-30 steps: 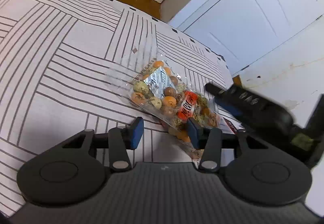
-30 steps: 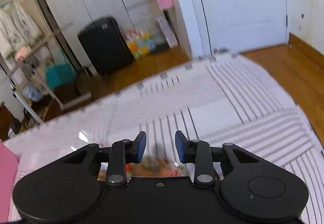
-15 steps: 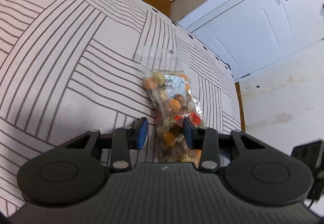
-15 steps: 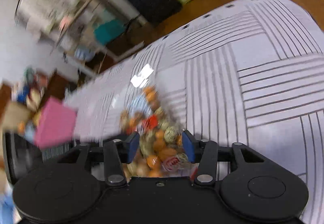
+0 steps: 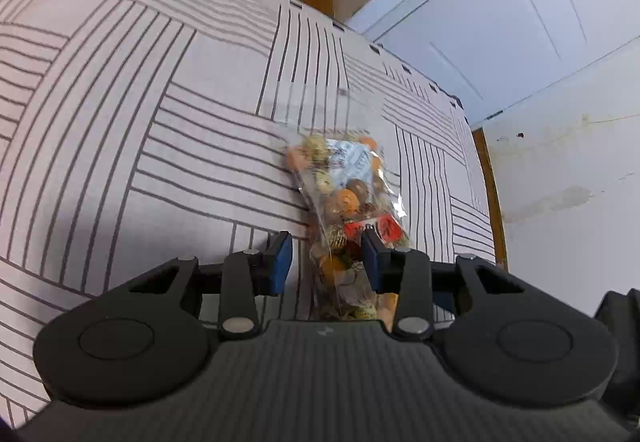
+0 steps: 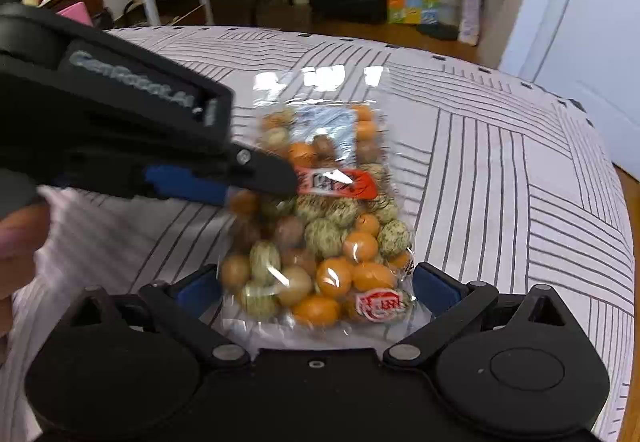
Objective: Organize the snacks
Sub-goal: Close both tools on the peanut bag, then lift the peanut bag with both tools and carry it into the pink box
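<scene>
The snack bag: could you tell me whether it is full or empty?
Full: the snack bag is packed with round orange, brown and speckled pieces.

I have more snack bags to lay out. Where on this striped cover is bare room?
Free: the wide stretch of striped cover left of the snack bag, and the strip between bag and door-side edge. Crowded: around the bag, where the left gripper and right gripper meet.

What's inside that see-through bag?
The clear bag holds round coated snacks, orange, brown and speckled green, plus a red label and a pale printed one. The left gripper covers part of its side, and pieces underneath the top layer are hidden.
</scene>
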### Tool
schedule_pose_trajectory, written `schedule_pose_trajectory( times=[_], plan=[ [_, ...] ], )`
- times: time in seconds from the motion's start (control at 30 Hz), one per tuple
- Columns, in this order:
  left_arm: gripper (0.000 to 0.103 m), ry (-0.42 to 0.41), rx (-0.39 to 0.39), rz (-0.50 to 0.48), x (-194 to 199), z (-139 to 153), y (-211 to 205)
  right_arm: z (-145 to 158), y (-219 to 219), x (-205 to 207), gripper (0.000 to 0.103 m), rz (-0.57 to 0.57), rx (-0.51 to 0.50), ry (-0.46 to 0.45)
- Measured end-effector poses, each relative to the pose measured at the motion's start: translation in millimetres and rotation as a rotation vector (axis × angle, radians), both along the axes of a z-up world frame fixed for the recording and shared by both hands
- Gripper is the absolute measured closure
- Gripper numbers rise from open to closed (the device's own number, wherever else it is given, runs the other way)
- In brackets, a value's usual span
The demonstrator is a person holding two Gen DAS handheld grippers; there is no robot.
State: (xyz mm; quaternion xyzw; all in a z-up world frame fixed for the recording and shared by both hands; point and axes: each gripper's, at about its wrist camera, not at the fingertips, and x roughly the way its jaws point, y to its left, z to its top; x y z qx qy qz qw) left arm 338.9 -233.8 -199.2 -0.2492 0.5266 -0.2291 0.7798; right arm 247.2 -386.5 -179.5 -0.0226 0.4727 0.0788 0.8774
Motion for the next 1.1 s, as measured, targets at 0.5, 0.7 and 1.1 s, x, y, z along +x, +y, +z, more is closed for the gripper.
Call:
schedule_pose_trajectory(
  times=[0.5, 0.7, 1.1],
  plan=[
    [0.07, -0.112, 0.15, -0.104, -27.4, 32.2, 4.6, 9.9, 19.9, -1.2, 0.011, -0.089, 0.059, -0.03],
    [0.071, -0.14, 0.188, -0.096, -44.4, 60.8, 35.8, 29.8, 46.8, -13.3, 0.01, -0.065, 0.106, -0.042],
    [0.069, -0.198, 0.272, -0.065, -112.1, 105.3, 88.5, 60.7, 113.1, -71.3, 0.011, -0.03, 0.131, -0.105]
  ],
)
